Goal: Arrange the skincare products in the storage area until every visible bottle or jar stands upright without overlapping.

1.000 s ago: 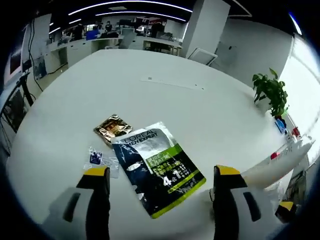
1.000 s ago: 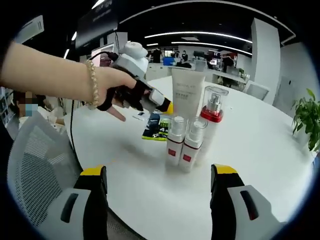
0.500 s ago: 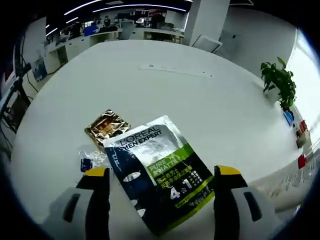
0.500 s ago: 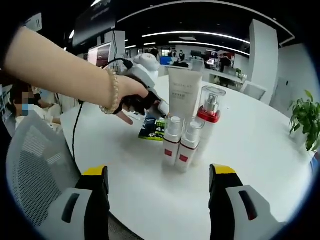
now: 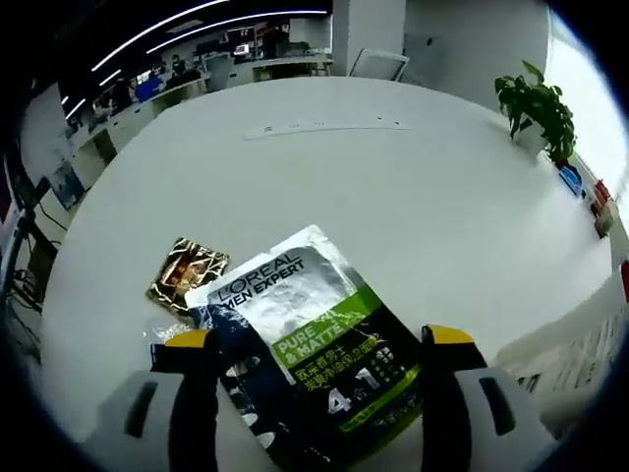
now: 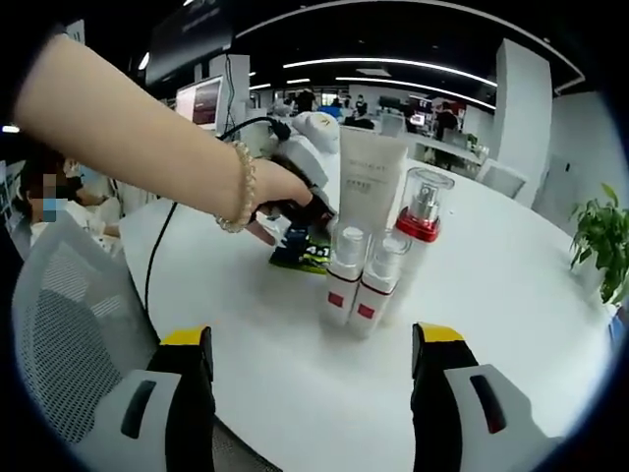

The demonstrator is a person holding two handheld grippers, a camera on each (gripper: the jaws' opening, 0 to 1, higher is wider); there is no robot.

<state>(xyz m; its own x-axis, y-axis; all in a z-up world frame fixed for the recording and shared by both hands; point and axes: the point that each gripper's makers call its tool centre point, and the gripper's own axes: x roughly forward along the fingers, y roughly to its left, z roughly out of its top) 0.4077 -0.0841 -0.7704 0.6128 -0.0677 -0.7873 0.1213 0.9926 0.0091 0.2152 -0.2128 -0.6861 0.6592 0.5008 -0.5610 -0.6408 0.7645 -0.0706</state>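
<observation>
My left gripper is open and hangs low over a dark and green L'Oreal sachet lying flat on the white table; the sachet lies between the two jaws. A gold sachet lies just beside it. My right gripper is open with nothing in it, short of two small white bottles with red labels. Behind them stand a taller bottle with a red collar and a white tube, all upright. A person's hand holds the left gripper over the sachet.
A small clear packet peeks out beside the left jaw. A potted plant stands at the table's far edge. A mesh chair sits by the table's near side. Desks and people fill the office behind.
The left gripper has come lower and closer over the L'Oreal sachet. In the right gripper view, the hand holding it has moved toward the white tube. The bottles have stayed put.
</observation>
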